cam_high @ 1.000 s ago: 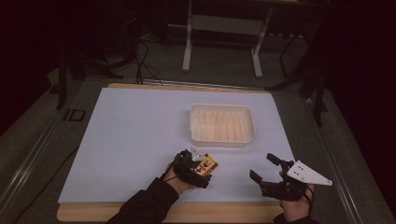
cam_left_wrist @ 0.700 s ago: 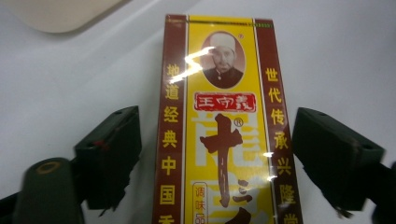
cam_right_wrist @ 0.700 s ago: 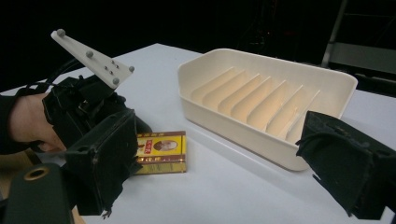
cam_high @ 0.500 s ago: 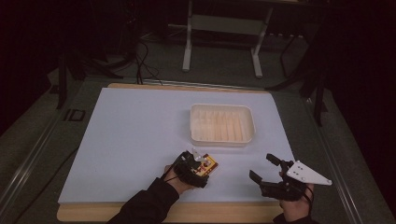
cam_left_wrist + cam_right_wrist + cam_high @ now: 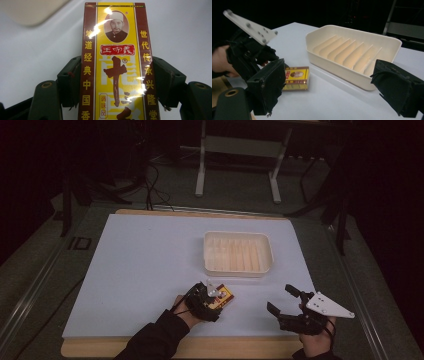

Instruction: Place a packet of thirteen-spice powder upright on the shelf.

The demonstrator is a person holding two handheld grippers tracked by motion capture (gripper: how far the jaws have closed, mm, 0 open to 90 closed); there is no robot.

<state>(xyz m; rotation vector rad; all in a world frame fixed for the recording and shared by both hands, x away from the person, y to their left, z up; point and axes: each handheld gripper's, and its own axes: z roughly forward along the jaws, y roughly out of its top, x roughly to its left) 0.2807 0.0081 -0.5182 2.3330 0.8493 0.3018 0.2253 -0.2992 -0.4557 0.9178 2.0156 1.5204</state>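
Observation:
A flat yellow and dark-red seasoning box [image 5: 225,295] [image 5: 117,62] [image 5: 296,77] lies on the white table cover near the front edge. My left gripper [image 5: 215,298] [image 5: 117,72] has its jaws against both long sides of the box, shut on it. To the right, my right gripper [image 5: 281,299] [image 5: 329,82] is held open above the table with nothing between its jaws. It faces the box and the cream tray [image 5: 237,234] [image 5: 352,28]. The tray has ribbed dividers inside and nothing in it.
The white cover [image 5: 140,270] lies on a wooden tabletop whose edge [image 5: 210,348] runs along the front. A metal stand [image 5: 237,150] and cables are on the dark floor behind the table. The tray stands just beyond the box.

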